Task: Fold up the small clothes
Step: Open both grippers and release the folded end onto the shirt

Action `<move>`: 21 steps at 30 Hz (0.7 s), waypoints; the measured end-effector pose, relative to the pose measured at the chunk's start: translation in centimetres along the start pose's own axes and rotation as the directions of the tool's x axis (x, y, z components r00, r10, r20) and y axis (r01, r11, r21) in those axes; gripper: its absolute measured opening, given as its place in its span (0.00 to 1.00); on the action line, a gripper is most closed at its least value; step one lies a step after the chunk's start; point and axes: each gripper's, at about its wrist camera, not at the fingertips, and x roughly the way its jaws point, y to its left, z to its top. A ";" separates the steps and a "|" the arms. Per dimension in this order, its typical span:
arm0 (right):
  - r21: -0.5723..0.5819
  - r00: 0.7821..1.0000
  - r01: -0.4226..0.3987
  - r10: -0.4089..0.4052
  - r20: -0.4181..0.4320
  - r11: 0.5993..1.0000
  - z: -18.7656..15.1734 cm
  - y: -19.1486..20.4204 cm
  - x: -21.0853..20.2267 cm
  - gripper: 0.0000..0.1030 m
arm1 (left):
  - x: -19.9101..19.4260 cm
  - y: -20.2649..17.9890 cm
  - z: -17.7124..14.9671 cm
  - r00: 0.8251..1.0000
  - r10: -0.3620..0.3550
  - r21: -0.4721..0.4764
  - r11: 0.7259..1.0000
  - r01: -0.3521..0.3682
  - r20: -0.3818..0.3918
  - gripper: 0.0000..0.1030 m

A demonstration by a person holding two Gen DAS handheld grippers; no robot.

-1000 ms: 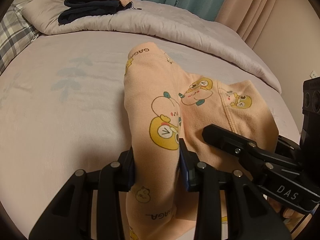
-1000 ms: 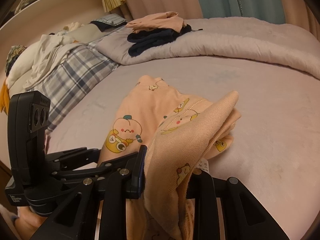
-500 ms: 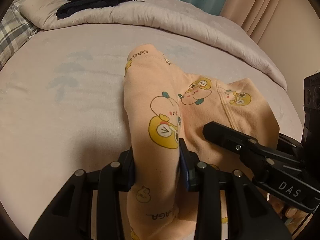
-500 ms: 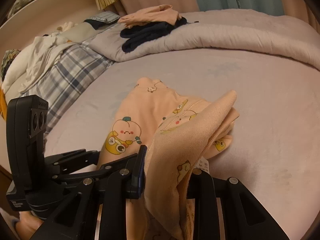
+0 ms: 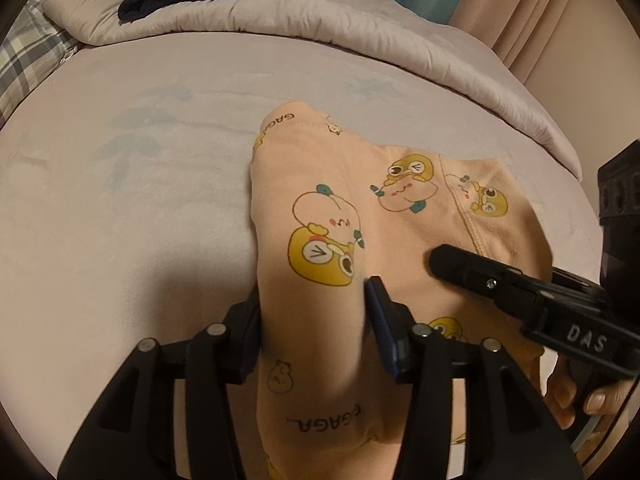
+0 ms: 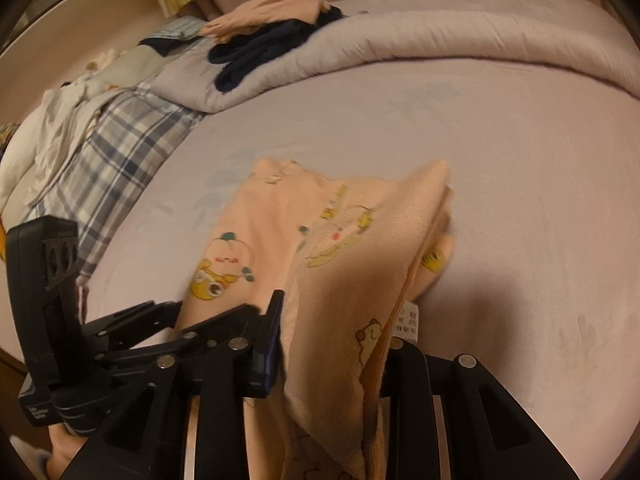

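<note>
Both the left hand-held gripper and right hand-held gripper pinch the soft peach cartoon-print baby pants, lifted near the grippers; folding looks only half done.

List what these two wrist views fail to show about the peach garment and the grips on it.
- Peach garment: its near end runs off the bottom edge in both views, so its type and full shape are unclear.
- Left hand-held gripper: cloth covers the pad faces in the left view.
- Right hand-held gripper: its right finger is buried behind cloth in the right view.
- Care label: print too small and blurred.
</note>
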 end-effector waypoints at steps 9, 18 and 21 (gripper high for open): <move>0.120 1.000 0.009 -0.007 -0.019 0.993 -1.4 -2.8 -1.6 0.46 | -0.9 1.5 -1.6 0.999 0.026 -0.046 0.999 -0.027 -0.018 0.75; 0.010 1.000 -0.006 0.006 -0.017 1.000 -3.8 -1.3 -4.1 0.51 | -3.4 1.7 -4.7 0.999 0.047 -0.056 0.997 -0.048 -0.018 0.77; -0.041 0.994 0.077 -0.080 -0.069 0.996 -4.8 -1.0 -2.8 0.51 | -3.1 1.7 -5.5 0.998 0.055 -0.061 0.997 -0.057 -0.036 0.80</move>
